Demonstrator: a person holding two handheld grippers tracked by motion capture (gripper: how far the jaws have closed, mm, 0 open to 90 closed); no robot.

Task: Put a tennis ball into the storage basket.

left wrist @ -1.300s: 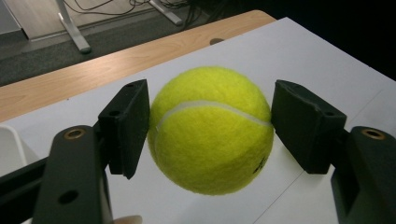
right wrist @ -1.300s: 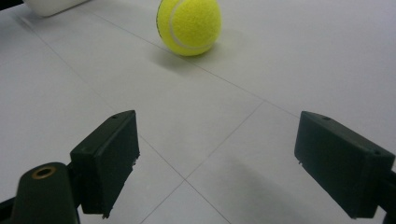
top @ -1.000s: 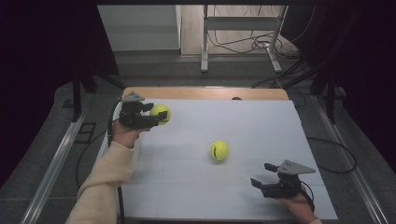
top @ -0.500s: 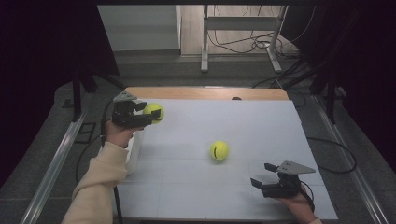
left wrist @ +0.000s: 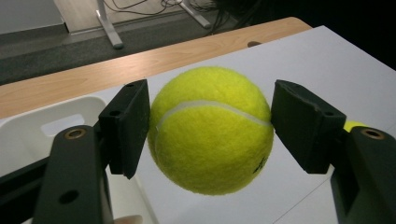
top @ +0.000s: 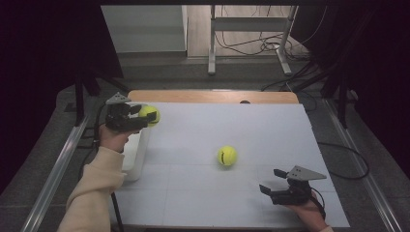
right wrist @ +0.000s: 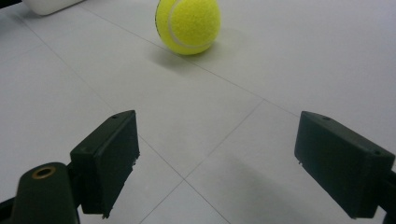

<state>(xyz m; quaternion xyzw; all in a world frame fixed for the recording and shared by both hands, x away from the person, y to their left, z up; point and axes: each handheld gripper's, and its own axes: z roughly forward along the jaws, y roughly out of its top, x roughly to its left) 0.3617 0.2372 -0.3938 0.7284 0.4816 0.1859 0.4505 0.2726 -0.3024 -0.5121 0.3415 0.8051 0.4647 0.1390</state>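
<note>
Right gripper (top: pixel 276 188), at 5 o'clock on the white counter (top: pixel 270 130): jaws spread wide, nothing between them. Second tennis ball (top: pixel 226 155) lies near centre. Left gripper (top: pixel 145 118), at 10 o'clock: clamped on a yellow-green felt tennis ball (left wrist: pixel 211 129) with a white seam, above the white bin (top: pixel 137 154); contents not discernible.

High view: white tabletop (top: pixel 241 130) evenly lit from above, surroundings dark, corners nearly black. Soft shadow under the loose tennis ball (right wrist: pixel 187 25) in the right gripper view. Gripper views sharp mid-frame, near jaws slightly soft, no glare
</note>
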